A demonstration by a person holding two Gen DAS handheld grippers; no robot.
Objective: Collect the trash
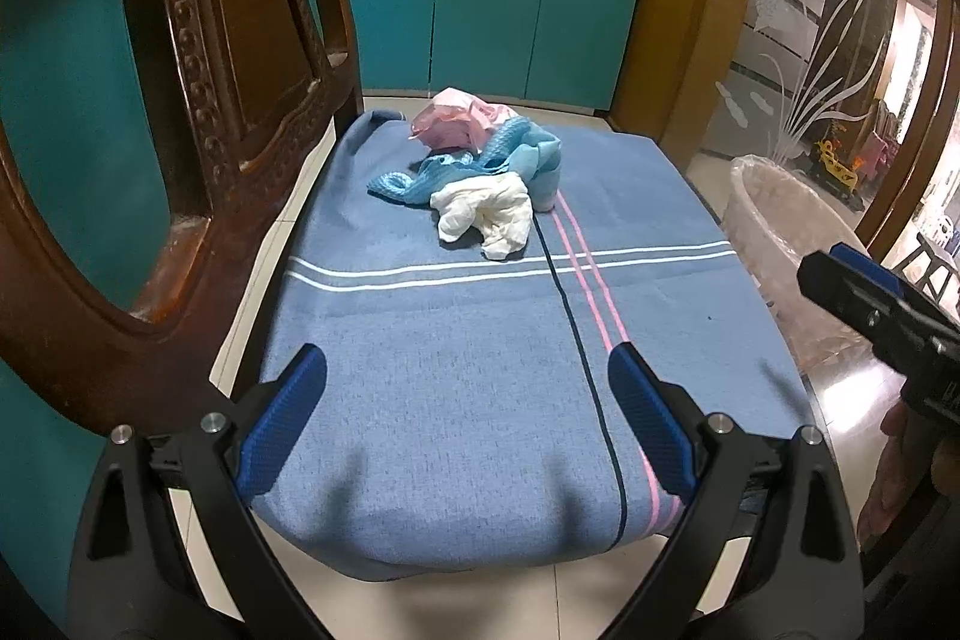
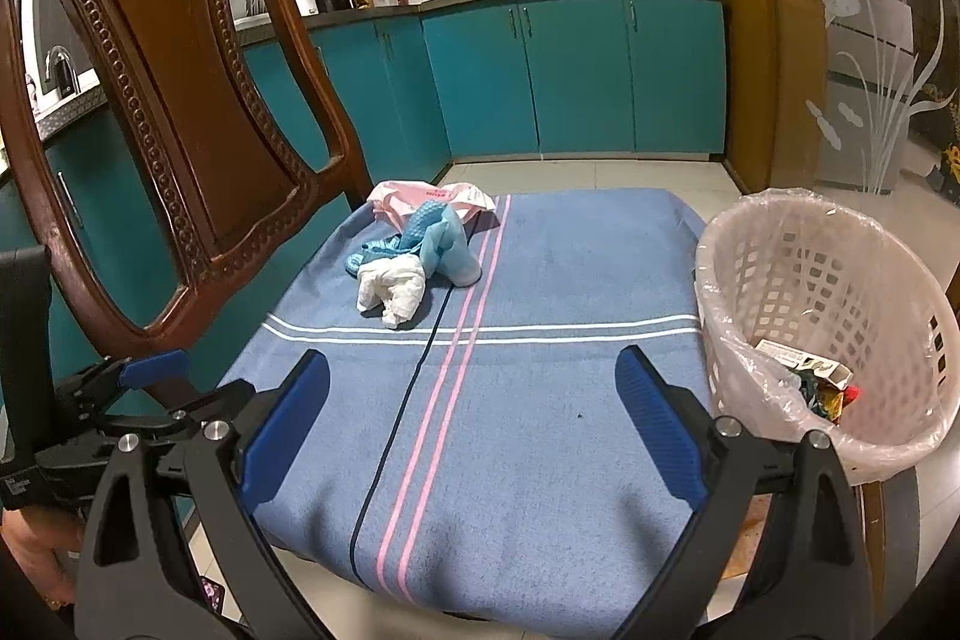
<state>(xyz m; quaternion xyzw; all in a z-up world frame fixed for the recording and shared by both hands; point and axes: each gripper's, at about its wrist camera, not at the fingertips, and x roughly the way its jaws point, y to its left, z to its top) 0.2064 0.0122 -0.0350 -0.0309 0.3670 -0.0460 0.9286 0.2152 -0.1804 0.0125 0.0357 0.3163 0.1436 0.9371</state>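
A small pile of trash lies at the far end of the blue striped cloth (image 1: 480, 370): a crumpled white tissue (image 1: 489, 217) (image 2: 393, 289), a light blue wrapper or cloth (image 1: 480, 160) (image 2: 438, 241) and a pink plastic bag (image 1: 456, 118) (image 2: 420, 196). My left gripper (image 1: 468, 400) is open and empty over the near end of the cloth. My right gripper (image 2: 474, 394) is open and empty, also near the cloth's front edge (image 2: 480, 460). A lined pink waste basket (image 2: 828, 316) stands right of the cloth with some packaging inside; it shows in the left wrist view (image 1: 780, 244).
A carved wooden chair back (image 1: 198, 100) (image 2: 168, 100) stands close on the left of the cloth. Teal kitchen cabinets (image 2: 576, 70) run behind. An etched glass partition (image 1: 810, 40) is on the right. The right gripper shows at the left wrist view's right edge (image 1: 882, 316).
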